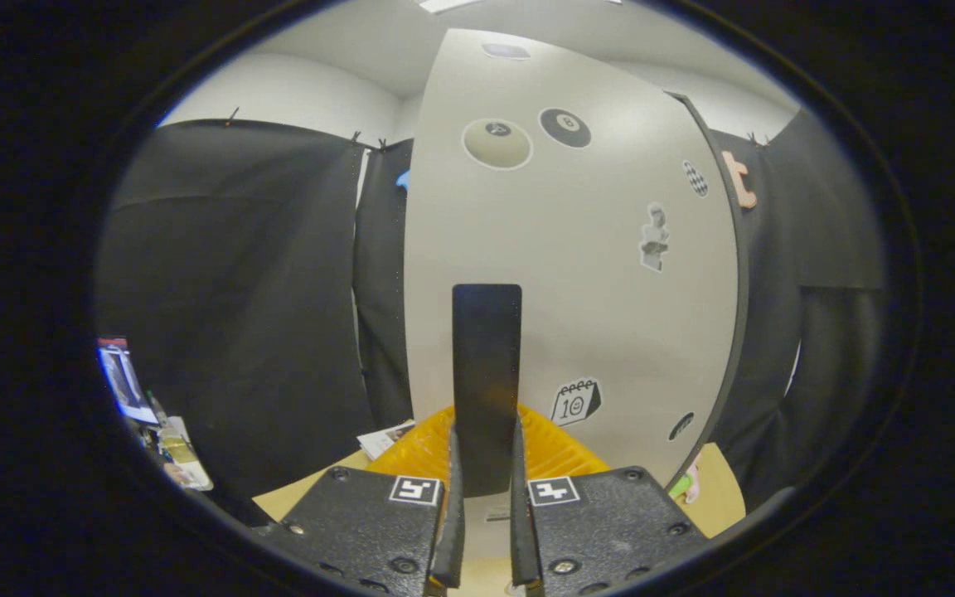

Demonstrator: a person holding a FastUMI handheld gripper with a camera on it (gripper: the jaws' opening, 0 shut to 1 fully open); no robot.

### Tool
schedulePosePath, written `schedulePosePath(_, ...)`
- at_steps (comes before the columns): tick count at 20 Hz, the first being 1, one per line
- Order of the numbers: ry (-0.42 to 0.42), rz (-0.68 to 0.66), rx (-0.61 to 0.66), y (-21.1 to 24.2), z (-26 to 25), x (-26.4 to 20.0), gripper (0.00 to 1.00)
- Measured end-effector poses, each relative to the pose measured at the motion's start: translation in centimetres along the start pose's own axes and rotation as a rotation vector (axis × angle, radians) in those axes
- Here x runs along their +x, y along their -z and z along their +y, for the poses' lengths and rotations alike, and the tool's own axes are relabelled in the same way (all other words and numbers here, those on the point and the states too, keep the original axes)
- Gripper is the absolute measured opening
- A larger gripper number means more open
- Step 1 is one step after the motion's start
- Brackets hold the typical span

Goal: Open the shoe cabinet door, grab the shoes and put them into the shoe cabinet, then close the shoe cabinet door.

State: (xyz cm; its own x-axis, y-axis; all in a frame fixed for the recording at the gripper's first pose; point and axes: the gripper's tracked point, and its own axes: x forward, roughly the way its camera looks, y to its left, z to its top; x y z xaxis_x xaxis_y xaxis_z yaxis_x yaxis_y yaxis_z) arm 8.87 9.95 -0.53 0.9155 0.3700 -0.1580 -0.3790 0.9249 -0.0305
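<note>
A white shoe cabinet door [602,282] with several stickers stands upright right in front of me. Its black vertical bar handle [486,348] runs down the door's middle and passes between my fingers. My gripper [486,439] is shut on the handle's lower part, one finger pressing on each side. The door's dark right edge [730,274] curves down beside the black cloth. I cannot tell from here whether the door is swung out from the cabinet.
A light wooden surface [312,495] lies below the door, with a printed paper [386,438] on it to the left. Further left are a small screen [119,377] and some clutter [181,456]. A small green and pink object [687,482] sits by the door's lower right corner.
</note>
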Motion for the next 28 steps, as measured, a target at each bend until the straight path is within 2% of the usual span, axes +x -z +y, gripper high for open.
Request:
schedulePosePath(17,-0.006,-0.074,-0.048,0.6,-5.9,-9.5,0.25)
schedulePosePath(22,0.052,-0.095,-0.048,0.8,-8.7,-11.4,0.25)
schedulePosePath(28,0.170,-0.127,-0.066,0.8,-13.3,-14.1,0.17)
